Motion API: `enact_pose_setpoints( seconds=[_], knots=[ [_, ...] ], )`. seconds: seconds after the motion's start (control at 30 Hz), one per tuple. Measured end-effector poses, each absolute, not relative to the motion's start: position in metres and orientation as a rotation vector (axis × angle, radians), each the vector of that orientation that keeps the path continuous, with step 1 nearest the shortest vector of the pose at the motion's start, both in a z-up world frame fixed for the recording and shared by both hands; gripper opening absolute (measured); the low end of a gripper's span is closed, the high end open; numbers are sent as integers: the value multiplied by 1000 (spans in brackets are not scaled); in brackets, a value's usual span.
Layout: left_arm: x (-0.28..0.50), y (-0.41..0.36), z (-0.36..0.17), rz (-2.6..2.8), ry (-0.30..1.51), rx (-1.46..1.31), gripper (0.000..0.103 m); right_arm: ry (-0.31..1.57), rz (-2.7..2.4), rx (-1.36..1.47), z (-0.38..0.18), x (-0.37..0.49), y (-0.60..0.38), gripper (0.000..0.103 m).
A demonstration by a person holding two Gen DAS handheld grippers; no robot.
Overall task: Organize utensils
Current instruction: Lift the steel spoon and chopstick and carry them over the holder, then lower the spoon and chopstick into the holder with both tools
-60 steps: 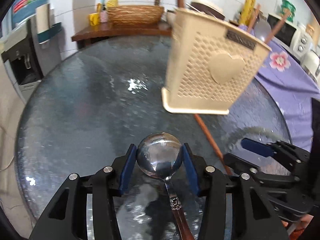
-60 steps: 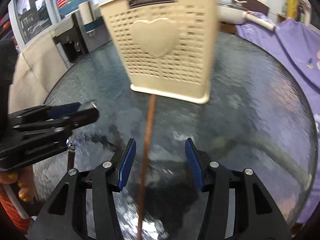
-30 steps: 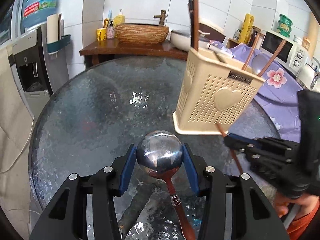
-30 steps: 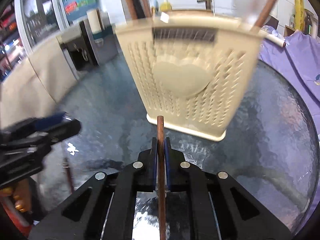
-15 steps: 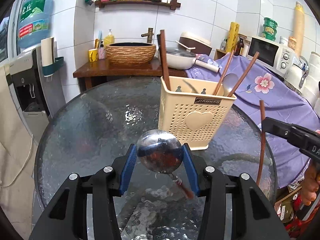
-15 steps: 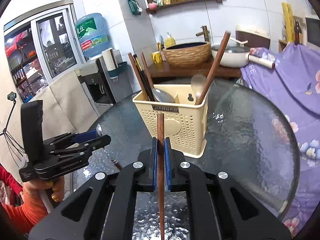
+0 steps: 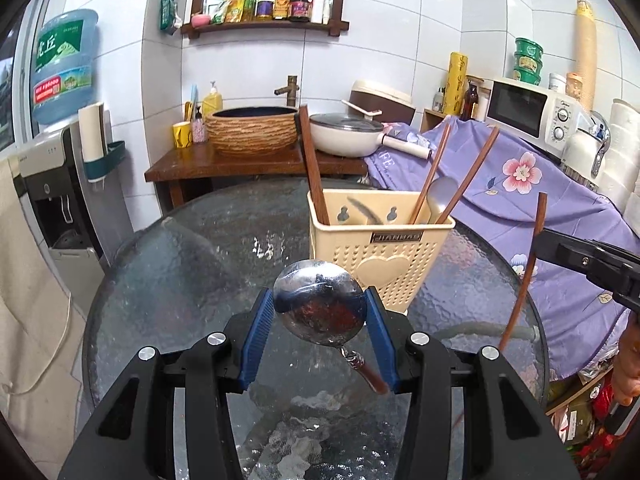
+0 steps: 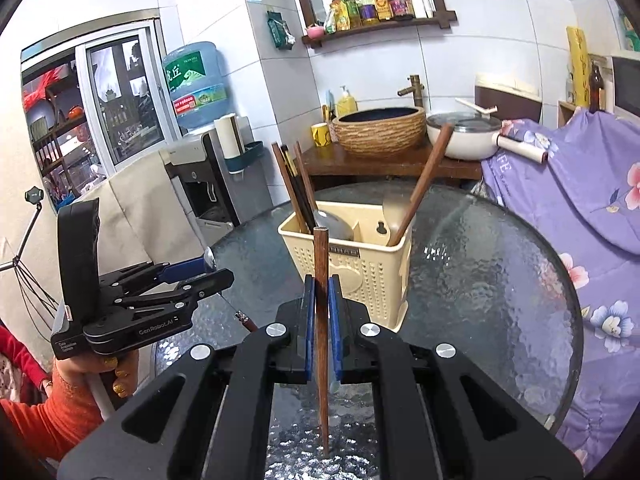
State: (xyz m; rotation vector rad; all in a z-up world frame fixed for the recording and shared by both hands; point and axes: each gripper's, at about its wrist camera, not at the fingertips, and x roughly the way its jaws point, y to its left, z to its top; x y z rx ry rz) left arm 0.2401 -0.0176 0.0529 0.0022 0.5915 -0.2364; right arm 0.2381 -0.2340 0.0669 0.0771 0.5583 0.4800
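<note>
My left gripper [image 7: 320, 316] is shut on a metal spoon [image 7: 320, 308], gripping its bowl, with the brown handle hanging down toward me. My right gripper [image 8: 321, 304] is shut on a single brown chopstick [image 8: 321, 336], held upright above the table; the stick also shows in the left wrist view [image 7: 524, 276]. The cream utensil holder [image 7: 380, 256] with a heart on its front stands on the round glass table [image 7: 180, 264], ahead of both grippers. It holds chopsticks and a spoon. In the right wrist view the holder [image 8: 360, 268] is just beyond the chopstick, and the left gripper [image 8: 200, 270] is at left.
Behind the table is a wooden counter with a woven basin [image 7: 254, 128] and a white pan [image 7: 348, 134]. A purple flowered cloth [image 7: 520, 200] covers furniture at right, with a microwave [image 7: 532, 110] on it. A water dispenser [image 7: 56, 184] stands at left.
Both grippers have risen and drawn back from the holder, which now looks smaller and lower. The right gripper closed on the chopstick about a second ago and lifted it off the table.
</note>
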Motion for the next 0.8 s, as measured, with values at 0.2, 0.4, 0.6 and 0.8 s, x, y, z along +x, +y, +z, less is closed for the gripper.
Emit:
enact_pose_setpoints(
  seconds=[0.2, 0.4, 0.6, 0.8],
  knots=[
    [244, -20, 70, -252, 570, 16, 45, 525, 478, 54, 82, 241, -230, 7],
    [253, -16, 101, -267, 537, 11, 45, 475, 485, 66, 117, 252, -226, 7],
    [269, -9, 156, -253, 455, -21, 45, 370, 455, 74, 173, 268, -224, 7],
    [302, -22, 188, -193, 433, 10, 45, 266, 369, 66, 218, 293, -216, 7]
  ],
)
